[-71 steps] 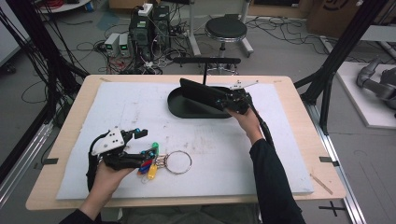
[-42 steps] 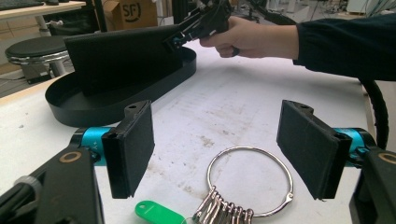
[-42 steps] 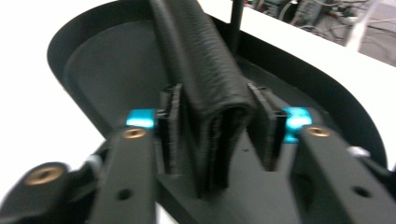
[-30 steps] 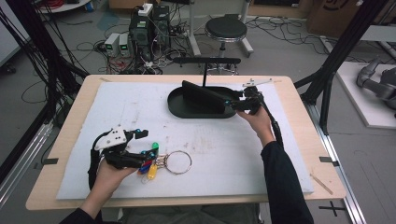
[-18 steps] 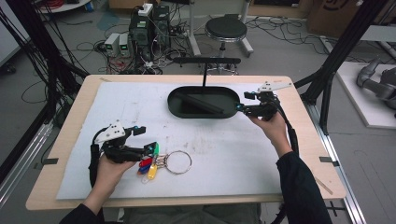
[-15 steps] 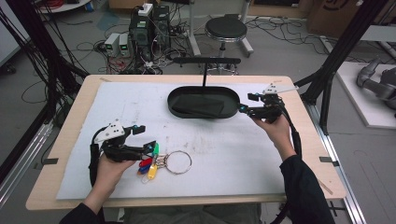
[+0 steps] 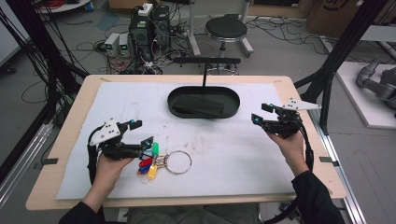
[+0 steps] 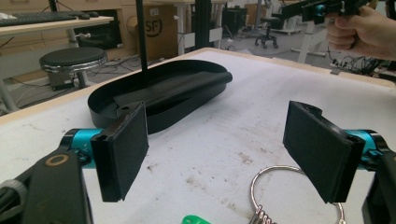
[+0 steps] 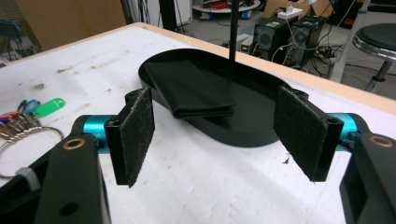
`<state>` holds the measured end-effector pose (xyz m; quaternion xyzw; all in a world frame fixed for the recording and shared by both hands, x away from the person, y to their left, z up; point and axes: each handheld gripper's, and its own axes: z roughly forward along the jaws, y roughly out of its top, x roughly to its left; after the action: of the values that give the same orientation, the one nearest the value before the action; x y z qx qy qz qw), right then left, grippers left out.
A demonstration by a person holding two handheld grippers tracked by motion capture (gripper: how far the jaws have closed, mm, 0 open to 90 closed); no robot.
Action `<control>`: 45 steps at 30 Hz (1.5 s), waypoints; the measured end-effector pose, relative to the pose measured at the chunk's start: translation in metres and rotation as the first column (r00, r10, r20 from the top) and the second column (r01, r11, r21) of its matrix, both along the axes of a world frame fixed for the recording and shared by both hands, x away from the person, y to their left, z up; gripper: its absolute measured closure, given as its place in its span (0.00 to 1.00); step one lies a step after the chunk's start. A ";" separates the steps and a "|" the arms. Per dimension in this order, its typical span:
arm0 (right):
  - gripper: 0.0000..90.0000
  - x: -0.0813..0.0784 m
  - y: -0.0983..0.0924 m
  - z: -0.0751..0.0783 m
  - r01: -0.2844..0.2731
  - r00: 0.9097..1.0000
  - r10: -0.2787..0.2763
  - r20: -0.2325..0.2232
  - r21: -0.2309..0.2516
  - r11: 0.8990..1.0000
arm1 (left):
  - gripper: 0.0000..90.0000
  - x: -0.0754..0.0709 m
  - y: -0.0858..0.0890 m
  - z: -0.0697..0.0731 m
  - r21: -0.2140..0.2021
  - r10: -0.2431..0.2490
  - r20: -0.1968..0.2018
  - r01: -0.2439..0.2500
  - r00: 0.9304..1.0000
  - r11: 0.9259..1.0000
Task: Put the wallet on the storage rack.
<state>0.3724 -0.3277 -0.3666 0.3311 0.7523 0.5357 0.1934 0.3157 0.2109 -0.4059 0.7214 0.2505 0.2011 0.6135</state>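
Your left gripper [image 7: 142, 133] sits at the near left of the white mat [image 7: 224, 154], jaws spread wide with nothing between them. Just to its right lies the silver key ring with green, red, blue and yellow plastic tags [image 7: 161, 162], flat on the mat; the green tag is nearest the lower jaw tip, and whether they touch cannot be told. In the left gripper view the ring [image 8: 289, 191] lies low between the two pads, the green tag at the bottom edge.

Your right gripper [image 7: 262, 113] is held at the right side of the mat, jaws also wide apart and empty, pointing left toward the black oval tray with a thin upright post [image 7: 203, 102]. A folded black cloth [image 9: 189, 88] lies inside the tray. Tray and key ring are well apart.
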 end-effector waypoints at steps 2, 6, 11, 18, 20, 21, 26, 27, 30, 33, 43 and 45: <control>0.33 -0.010 -0.004 -0.006 0.029 1.000 -0.029 0.006 0.029 0.999 | 0.25 0.002 0.000 -0.001 0.001 -0.011 -0.017 0.011 1.000 1.000; 0.33 -0.020 -0.008 -0.016 0.058 0.998 -0.059 0.013 0.053 0.997 | 0.24 -0.002 -0.001 -0.002 0.036 0.008 -0.013 -0.008 1.000 0.999; 0.33 -0.025 -0.013 -0.026 0.082 0.997 -0.083 0.007 0.050 0.995 | 0.24 -0.006 -0.004 0.001 0.049 0.021 -0.001 -0.021 1.000 0.999; 0.33 -0.027 -0.016 -0.030 0.120 0.993 -0.120 0.013 0.056 0.991 | 0.24 -0.006 -0.005 0.002 0.056 0.020 -0.010 -0.019 1.000 0.998; 0.33 -0.028 -0.016 -0.033 0.129 0.992 -0.130 0.009 0.044 0.991 | 0.24 -0.006 -0.006 0.003 0.061 0.023 -0.012 -0.022 1.000 0.998; 0.33 -0.028 -0.016 -0.034 0.128 0.992 -0.128 0.008 0.041 0.991 | 0.24 -0.005 -0.006 0.002 0.060 0.025 -0.011 -0.025 1.000 0.998; 0.33 -0.029 -0.016 -0.034 0.137 0.991 -0.137 0.006 0.039 0.990 | 0.24 -0.003 -0.007 0.001 0.075 0.027 -0.021 -0.025 0.999 0.997; 0.33 -0.029 -0.016 -0.034 0.140 0.990 -0.140 0.013 0.035 0.990 | 0.24 -0.003 -0.008 0.000 0.076 0.025 -0.025 -0.023 0.999 0.997; 0.33 -0.028 -0.015 -0.034 0.149 0.988 -0.150 0.023 0.032 0.988 | 0.24 -0.003 -0.007 0.000 0.075 0.025 -0.023 -0.023 0.999 0.997; 0.33 -0.028 -0.016 -0.034 0.151 0.988 -0.152 0.025 0.030 0.988 | 0.24 -0.003 -0.006 0.001 0.074 0.029 -0.027 -0.027 0.999 0.997; 0.33 -0.029 -0.017 -0.033 0.165 0.986 -0.166 0.032 0.037 0.986 | 0.24 -0.005 -0.007 0.002 0.073 0.022 -0.030 -0.019 0.999 0.997; 0.33 -0.029 -0.017 -0.033 0.167 0.985 -0.168 0.034 0.036 0.985 | 0.24 -0.005 -0.007 0.001 0.075 0.020 -0.037 -0.017 0.999 0.997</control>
<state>0.3430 -0.3443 -0.3991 0.3865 0.7091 0.5360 0.2459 0.3111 0.2037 -0.4046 0.7450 0.2612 0.2023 0.5795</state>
